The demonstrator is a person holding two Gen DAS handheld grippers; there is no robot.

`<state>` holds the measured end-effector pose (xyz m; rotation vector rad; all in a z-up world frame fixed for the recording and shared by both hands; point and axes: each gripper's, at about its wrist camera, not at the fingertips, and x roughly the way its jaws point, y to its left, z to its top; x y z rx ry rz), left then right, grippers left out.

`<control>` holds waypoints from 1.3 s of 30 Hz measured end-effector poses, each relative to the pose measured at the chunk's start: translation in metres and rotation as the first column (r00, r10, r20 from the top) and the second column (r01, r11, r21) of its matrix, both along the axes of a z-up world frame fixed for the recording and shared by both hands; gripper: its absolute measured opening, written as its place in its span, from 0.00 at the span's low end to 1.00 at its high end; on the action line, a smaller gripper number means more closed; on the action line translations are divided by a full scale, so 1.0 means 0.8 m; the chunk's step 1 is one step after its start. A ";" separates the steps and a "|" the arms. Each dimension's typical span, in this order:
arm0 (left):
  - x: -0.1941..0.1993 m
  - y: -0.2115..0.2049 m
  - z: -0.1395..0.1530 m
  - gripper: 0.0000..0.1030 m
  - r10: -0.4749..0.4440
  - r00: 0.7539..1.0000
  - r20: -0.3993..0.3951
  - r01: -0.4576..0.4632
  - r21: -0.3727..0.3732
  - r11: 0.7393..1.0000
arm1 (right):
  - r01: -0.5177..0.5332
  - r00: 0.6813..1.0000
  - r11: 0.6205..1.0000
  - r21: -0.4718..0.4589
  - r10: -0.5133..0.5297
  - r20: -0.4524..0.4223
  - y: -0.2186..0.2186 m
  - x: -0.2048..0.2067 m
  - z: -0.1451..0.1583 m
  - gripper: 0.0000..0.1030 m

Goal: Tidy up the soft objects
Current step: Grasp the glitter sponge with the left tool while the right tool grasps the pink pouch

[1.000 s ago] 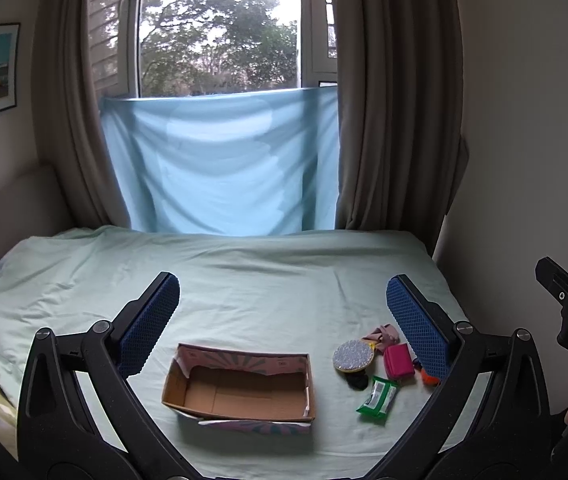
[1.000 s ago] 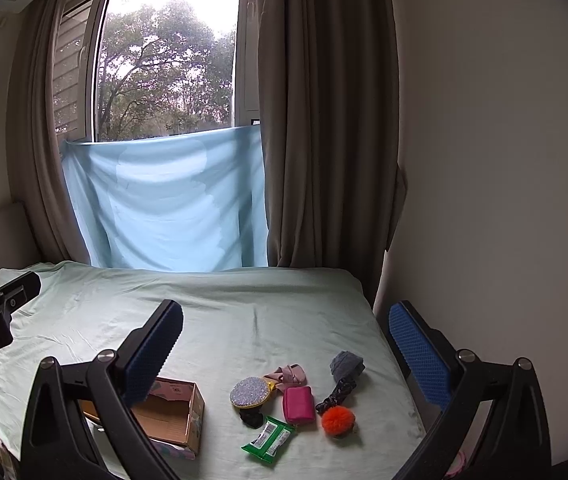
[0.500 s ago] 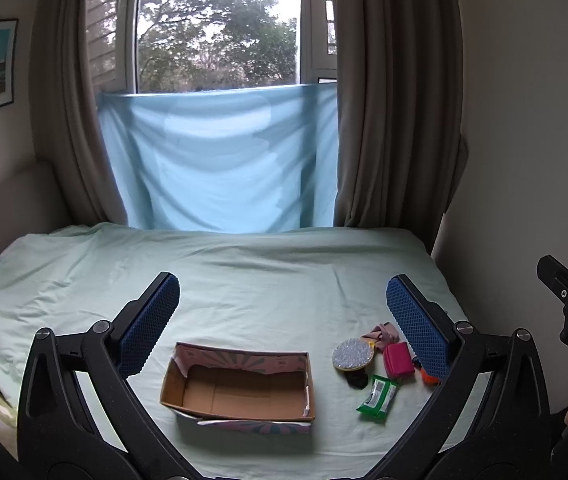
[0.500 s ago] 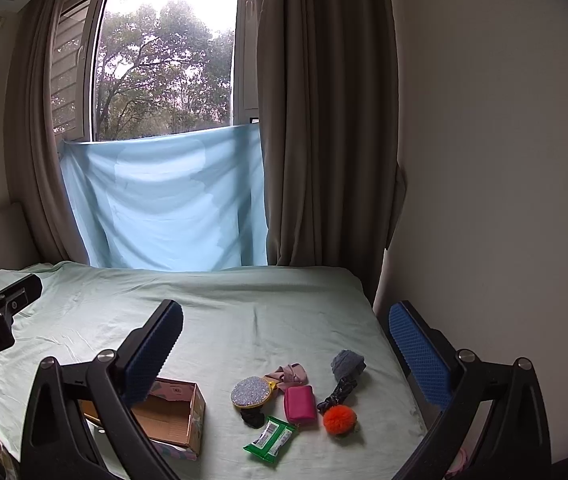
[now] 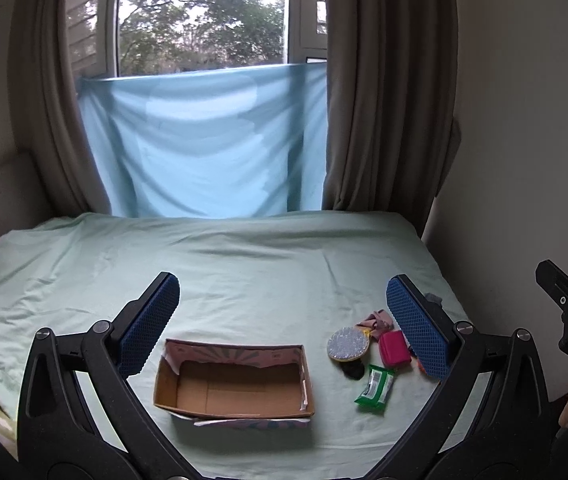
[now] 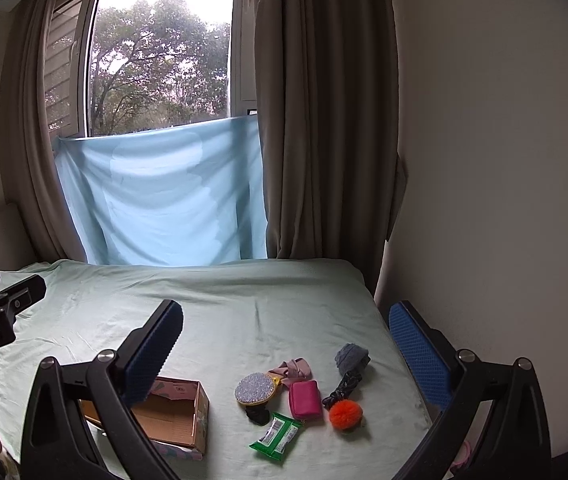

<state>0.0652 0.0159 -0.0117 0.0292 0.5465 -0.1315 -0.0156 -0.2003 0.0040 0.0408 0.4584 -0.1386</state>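
the left gripper (image 5: 284,320) hung above the near edge of the bed (image 5: 244,264) with its blue pads spread wide and nothing between them, and the right gripper (image 6: 286,344) was likewise spread wide and empty. the cardboard box (image 5: 233,384) sat directly under the left gripper's gap, at about 6 o'clock from its midpoint, empty, its long axis running from 9 to 3 o'clock across that view. the soft things lay in a loose cluster on the sheet at 3 to 4 o'clock from the box: a sparkly round pad (image 6: 253,389), a pink bow (image 6: 290,368), a magenta pouch (image 6: 305,399), a green wipes packet (image 6: 277,436), a black scrunchie (image 6: 258,415), an orange pompom (image 6: 346,414), a dark ribbon (image 6: 342,388) and a grey cloth (image 6: 351,356). in the right wrist view the cluster fell inside the gap between the pads, at roughly 6 o'clock from the midpoint, while the box sat off at 8 o'clock, partly behind the left-hand pad. so the right gripper seemed the nearer one for picking, the left better placed over the box. the magenta pouch lay with its long axis near 12 to 6 o'clock, which would suit a squeeze across its short side. nothing looked packed yet.
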 end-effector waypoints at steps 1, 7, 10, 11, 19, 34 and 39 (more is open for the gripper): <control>0.009 -0.003 -0.008 1.00 -0.017 1.000 -0.015 0.017 0.005 1.000 | 0.003 1.000 1.000 0.001 -0.003 -0.005 -0.001 0.003 -0.006 1.00; 0.072 -0.030 -0.075 1.00 -0.161 0.977 -0.141 0.160 -0.014 0.987 | 0.094 0.991 0.995 0.014 -0.092 -0.101 -0.014 0.024 -0.059 1.00; 0.108 -0.055 -0.115 1.00 -0.232 0.951 -0.206 0.232 -0.022 0.972 | 0.139 0.979 0.990 -0.001 -0.138 -0.149 -0.021 0.036 -0.093 1.00; 0.121 -0.063 -0.131 1.00 -0.251 0.939 -0.235 0.252 -0.025 0.967 | 0.148 0.976 0.989 -0.010 -0.148 -0.162 -0.023 0.040 -0.103 1.00; 0.213 -0.131 -0.243 1.00 -0.354 0.839 -0.414 0.377 -0.027 0.926 | 0.156 0.954 0.988 -0.006 -0.152 -0.258 -0.039 0.089 -0.185 1.00; 0.354 -0.242 -0.460 0.97 -0.377 0.566 -0.733 0.484 -0.075 0.872 | 0.036 0.881 0.999 0.017 -0.023 -0.472 -0.060 0.212 -0.388 1.00; 0.379 -0.264 -0.523 0.95 -0.339 0.482 -0.808 0.500 -0.065 0.864 | -0.005 0.849 1.000 0.027 0.018 -0.529 -0.065 0.241 -0.445 0.98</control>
